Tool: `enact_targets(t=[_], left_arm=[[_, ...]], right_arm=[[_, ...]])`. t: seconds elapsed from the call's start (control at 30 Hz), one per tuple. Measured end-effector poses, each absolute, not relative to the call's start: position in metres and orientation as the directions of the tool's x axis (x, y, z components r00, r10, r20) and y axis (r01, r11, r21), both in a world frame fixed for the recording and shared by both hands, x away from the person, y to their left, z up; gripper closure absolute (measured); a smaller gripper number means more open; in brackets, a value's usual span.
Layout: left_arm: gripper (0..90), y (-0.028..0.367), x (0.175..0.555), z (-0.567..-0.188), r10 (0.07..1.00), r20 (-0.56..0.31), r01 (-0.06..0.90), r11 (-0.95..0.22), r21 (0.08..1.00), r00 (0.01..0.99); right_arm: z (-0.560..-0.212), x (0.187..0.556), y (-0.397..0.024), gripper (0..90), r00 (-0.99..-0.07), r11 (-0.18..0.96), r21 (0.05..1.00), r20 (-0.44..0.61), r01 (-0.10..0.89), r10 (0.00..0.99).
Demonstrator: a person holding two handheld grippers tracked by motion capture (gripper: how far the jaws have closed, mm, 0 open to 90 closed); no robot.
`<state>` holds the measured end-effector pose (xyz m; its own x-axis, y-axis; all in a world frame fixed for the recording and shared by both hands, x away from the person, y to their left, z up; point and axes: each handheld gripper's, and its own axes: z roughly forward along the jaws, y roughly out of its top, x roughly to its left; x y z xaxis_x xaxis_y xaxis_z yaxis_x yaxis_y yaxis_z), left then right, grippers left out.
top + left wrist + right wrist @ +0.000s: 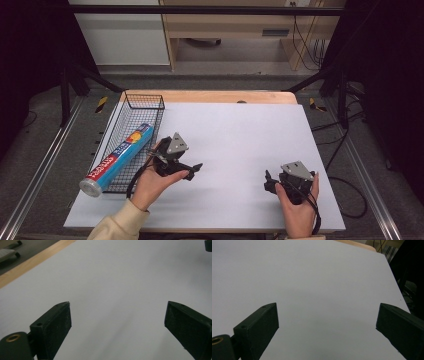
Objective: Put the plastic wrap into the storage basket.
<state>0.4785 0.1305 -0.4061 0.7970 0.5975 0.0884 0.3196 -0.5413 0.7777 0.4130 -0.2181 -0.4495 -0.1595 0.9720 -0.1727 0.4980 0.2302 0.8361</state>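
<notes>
A blue roll with a red band and silver end cap [120, 159] lies slanted in a black wire basket [143, 100] at the table's left, its near end sticking out over the basket's front rim. My left gripper [194, 171] sits just right of the basket, held in a hand, jaws pointing right over the white sheet [240, 135]. In the left gripper view my left gripper [118, 303] is open with only white sheet between its jaws. My right gripper [268, 182] rests near the front right, pointing left. In the right gripper view my right gripper [328, 305] is open and empty.
The white sheet covers most of the wooden table [210, 96]. Metal rails [45, 165] run along both sides of the table. Beyond the far edge stand a desk and cables [300, 45] on the floor. A dark object [208, 245] shows at the top right corner of the left gripper view.
</notes>
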Motion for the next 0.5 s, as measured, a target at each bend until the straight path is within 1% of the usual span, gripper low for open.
enact_targets(t=[0.07, 0.2, 0.23, 0.3, 0.4, 0.5], left_arm=[[6.1, 0.127, 0.477, -0.416, 0.595, 0.075, 0.331, -0.543, 0.772, 0.8], [5.8, 0.125, 0.471, -0.432, 0.572, 0.018, 0.344, -0.518, 0.783, 0.82], [5.8, 0.124, 0.469, -0.435, 0.575, 0.03, 0.341, -0.526, 0.779, 0.818], [5.8, 0.124, 0.465, -0.439, 0.587, 0.087, 0.321, -0.554, 0.768, 0.805], [5.8, 0.132, 0.46, -0.444, 0.609, 0.091, 0.302, -0.511, 0.805, 0.788], [5.8, 0.139, 0.458, -0.449, 0.614, 0.111, 0.286, -0.511, 0.811, 0.781]], right_arm=[[-0.45, 0.412, -0.219, 5.1, -0.161, 0.235, 0.84, -0.178, 0.489, 0.971], [-0.453, 0.412, -0.223, 5.3, -0.183, 0.221, 0.842, -0.148, 0.492, 0.972], [-0.455, 0.412, -0.224, 5.4, -0.191, 0.217, 0.842, -0.139, 0.494, 0.972], [-0.457, 0.413, -0.227, 5.7, -0.198, 0.215, 0.837, -0.131, 0.503, 0.971], [-0.458, 0.413, -0.23, 5.6, -0.192, 0.208, 0.842, -0.126, 0.498, 0.973], [-0.459, 0.413, -0.233, 4.7, -0.176, 0.218, 0.857, -0.151, 0.467, 0.973]])
